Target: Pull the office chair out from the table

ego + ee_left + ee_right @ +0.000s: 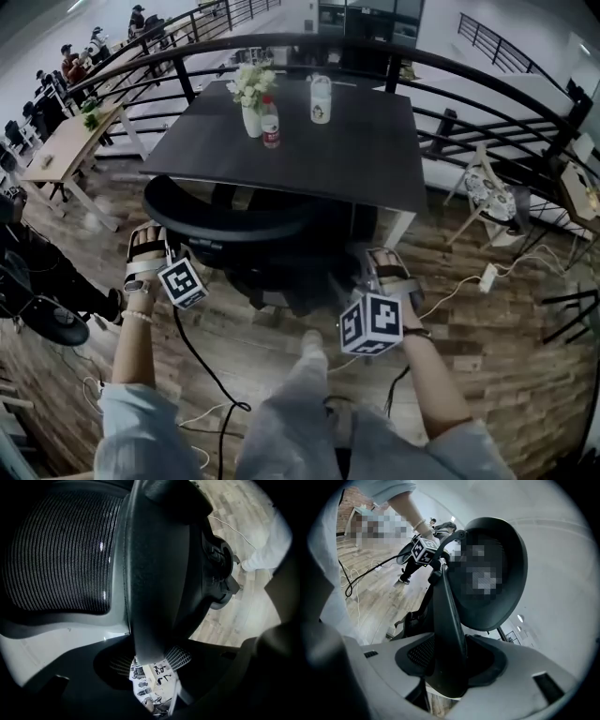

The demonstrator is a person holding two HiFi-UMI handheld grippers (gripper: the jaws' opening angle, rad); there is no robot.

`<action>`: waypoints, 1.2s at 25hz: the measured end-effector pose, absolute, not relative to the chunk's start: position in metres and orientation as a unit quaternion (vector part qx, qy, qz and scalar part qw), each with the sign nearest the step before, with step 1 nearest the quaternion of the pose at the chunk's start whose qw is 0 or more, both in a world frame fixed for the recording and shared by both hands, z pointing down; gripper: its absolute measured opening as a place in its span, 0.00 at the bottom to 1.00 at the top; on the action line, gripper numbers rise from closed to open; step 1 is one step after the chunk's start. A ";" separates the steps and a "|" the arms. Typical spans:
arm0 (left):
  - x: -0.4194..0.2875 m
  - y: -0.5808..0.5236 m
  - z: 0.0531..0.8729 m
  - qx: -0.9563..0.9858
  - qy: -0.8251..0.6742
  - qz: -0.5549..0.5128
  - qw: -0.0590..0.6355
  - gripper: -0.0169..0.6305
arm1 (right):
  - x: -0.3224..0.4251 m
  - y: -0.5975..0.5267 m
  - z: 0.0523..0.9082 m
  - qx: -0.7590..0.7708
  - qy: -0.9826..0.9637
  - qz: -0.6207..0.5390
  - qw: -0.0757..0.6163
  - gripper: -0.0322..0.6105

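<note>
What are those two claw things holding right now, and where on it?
Both grip the office chair by its backrest frame: left gripper on its left edge, right gripper on its right edge.

The left hand [139, 292] holds the left gripper [147, 242] out ahead, its marker cube turned inward. The right hand [409, 314] holds the right gripper [382, 261] the same way, a little nearer the body. Both forearms are bare below light sleeves, and the left wrist wears a bracelet. Each gripper's jaws are clamped on the backrest frame of the office chair [225, 220].
</note>
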State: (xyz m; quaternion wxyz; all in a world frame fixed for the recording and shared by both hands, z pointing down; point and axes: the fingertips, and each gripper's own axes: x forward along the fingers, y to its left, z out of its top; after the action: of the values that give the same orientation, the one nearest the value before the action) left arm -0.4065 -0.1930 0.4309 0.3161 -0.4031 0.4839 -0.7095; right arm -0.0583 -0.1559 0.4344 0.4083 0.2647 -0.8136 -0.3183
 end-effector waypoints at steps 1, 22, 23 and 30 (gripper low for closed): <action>-0.406 -0.184 0.430 -0.403 0.482 -0.711 0.316 0.34 | -0.058 -0.145 0.433 0.266 -0.814 -0.319 0.406 0.37; -0.396 -0.033 0.437 -0.419 0.508 -0.686 0.309 0.33 | -0.050 -0.026 0.439 0.243 -0.817 -0.319 0.414 0.38; -0.398 -0.030 0.437 -0.417 0.510 -0.686 0.309 0.33 | -0.052 -0.023 0.439 0.241 -0.817 -0.320 0.414 0.38; -0.407 -0.021 0.436 -0.413 0.516 -0.687 0.302 0.33 | -0.060 -0.014 0.437 0.239 -0.819 -0.324 0.409 0.38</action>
State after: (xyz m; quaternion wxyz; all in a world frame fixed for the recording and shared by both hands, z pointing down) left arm -0.4067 -0.0215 0.4362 0.3021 -0.4126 0.5162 -0.6871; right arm -0.0601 -0.0142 0.4367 0.4087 0.2392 -0.8190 -0.3240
